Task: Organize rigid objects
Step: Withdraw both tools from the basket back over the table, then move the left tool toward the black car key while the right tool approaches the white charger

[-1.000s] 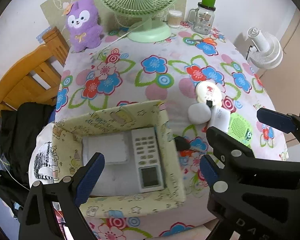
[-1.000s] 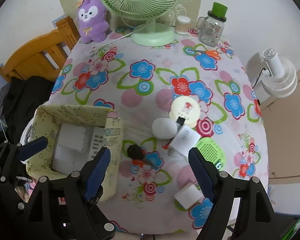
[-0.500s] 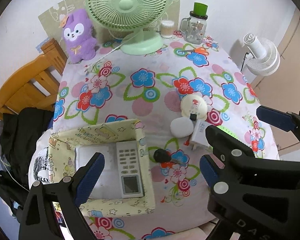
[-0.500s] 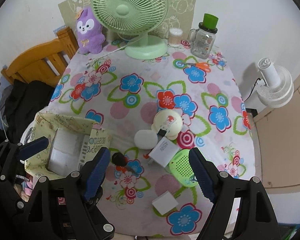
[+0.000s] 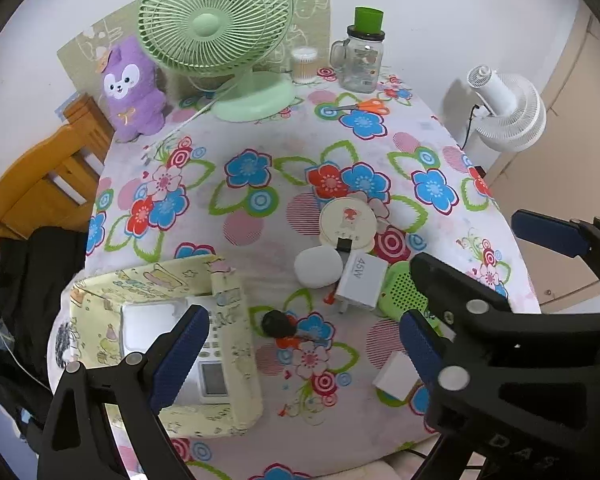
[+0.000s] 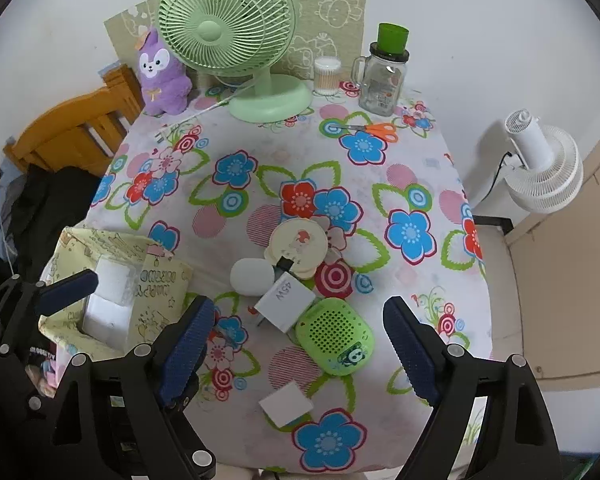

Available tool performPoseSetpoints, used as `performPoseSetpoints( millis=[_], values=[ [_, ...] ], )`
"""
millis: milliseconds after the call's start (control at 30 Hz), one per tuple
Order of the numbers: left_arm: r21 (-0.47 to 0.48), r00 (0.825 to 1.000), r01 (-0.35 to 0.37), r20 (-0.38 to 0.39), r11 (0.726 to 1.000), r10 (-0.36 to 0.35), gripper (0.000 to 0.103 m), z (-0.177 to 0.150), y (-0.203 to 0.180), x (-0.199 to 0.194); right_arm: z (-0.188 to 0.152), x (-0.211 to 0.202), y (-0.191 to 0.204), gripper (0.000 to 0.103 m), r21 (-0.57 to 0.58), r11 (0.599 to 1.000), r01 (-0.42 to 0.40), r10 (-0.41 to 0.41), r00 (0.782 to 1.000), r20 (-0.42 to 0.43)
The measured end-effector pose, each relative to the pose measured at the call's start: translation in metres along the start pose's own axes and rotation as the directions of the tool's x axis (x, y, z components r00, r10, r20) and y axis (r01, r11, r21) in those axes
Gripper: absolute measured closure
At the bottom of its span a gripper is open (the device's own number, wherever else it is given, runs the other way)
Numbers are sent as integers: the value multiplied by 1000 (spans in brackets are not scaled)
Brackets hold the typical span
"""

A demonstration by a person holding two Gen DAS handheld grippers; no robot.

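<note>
A yellow fabric box [image 5: 224, 292] at the table's near left holds a white remote [image 5: 212, 378] and a white block [image 5: 148, 320]. To its right lie a black lump [image 5: 276, 324], a white oval case [image 5: 318, 266], a white charger [image 5: 360, 280], a green speaker [image 5: 404, 292], a cream round disc [image 5: 348, 220] and a small white block [image 5: 396, 376]. My left gripper [image 5: 298, 350] hangs open and empty above the box's right wall. Over the charger [image 6: 286, 300], speaker [image 6: 334, 334] and white block [image 6: 286, 402], my right gripper [image 6: 298, 348] is empty, its jaws opening.
At the table's far edge stand a green desk fan [image 6: 228, 32], a purple plush [image 6: 160, 76], a swab tub [image 6: 326, 76] and a glass jar [image 6: 382, 80], with orange scissors [image 6: 376, 130] nearby. A wooden chair [image 6: 68, 128] stands left, a white floor fan [image 6: 544, 168] right.
Both grippers have drawn back and to the right from the box. The box has slid left in both views, and the loose items now lie between the fingers. The right jaws stand slightly wider.
</note>
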State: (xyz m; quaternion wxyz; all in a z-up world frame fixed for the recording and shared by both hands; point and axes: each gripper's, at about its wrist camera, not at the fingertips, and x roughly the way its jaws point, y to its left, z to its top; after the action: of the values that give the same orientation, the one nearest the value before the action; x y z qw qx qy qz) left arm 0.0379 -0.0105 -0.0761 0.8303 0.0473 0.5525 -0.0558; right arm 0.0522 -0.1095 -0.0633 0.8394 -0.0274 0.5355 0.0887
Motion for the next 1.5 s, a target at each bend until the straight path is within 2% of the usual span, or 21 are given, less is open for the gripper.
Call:
performPoseSetpoints(
  millis=[300, 533, 733, 833, 967, 1067, 1267, 1500],
  values=[
    [-22, 999, 17, 31, 1000, -16, 6, -1, -21, 9, -6, 1, -26, 15, -52, 999, -16, 18, 999, 40],
    [-46, 998, 59, 32, 997, -58, 6, -5, -30, 21, -10, 17, -50, 15, -44, 998, -50, 50, 999, 2],
    [-29, 997, 71, -13, 997, -72, 6, -13, -42, 40, -16, 35, -62, 15, -56, 997, -62, 60, 998, -24],
    [-35, 997, 62, -37, 997, -63, 6, -17, -44, 50, -20, 44, -68, 15, -67, 995, -67, 66, 998, -24],
    [-64, 999, 31, -29, 997, -33, 8, -24, -39, 64, -25, 56, -72, 15, -88, 994, -58, 57, 998, -14],
    [-75, 999, 27, -37, 997, -30, 9, -27, -37, 74, -27, 69, -74, 15, -97, 994, -59, 55, 998, -39],
    [-41, 999, -28, -48, 999, 26, 9, -33, -38, 88, -34, 92, -74, 15, -120, 990, -74, 66, 995, -71],
    [-10, 998, -29, -55, 1000, 29, 13, -40, -44, 105, -39, 113, -72, 15, -141, 986, -93, 81, 993, -89]
  ],
)
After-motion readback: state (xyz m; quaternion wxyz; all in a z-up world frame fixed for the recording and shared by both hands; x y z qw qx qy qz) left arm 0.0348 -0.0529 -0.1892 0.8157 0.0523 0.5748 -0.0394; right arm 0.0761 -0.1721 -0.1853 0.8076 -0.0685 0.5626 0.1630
